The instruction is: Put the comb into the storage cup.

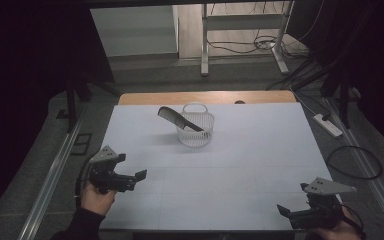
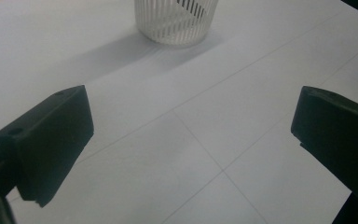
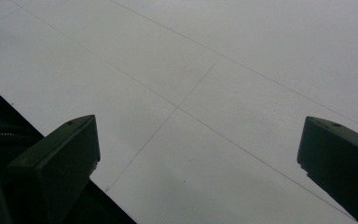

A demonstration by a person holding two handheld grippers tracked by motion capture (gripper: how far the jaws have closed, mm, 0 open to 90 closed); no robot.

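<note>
The high view is dim, and the surroundings at both sides fall into near black. The white table [image 1: 240, 165] is the brightest area and is lit evenly, without glare. The basket [image 1: 196, 131] throws a soft shadow toward the left, so the light comes from the right. In the left gripper view this shadow is a wide grey band. In both gripper views the near black jaws are slightly blurred and dark, with little detail.

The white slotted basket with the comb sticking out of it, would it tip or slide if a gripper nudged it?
The basket looks thin and slotted, so probably light and likely to slide. The comb leans out past its rim, so a nudge might tip it that way.
</note>
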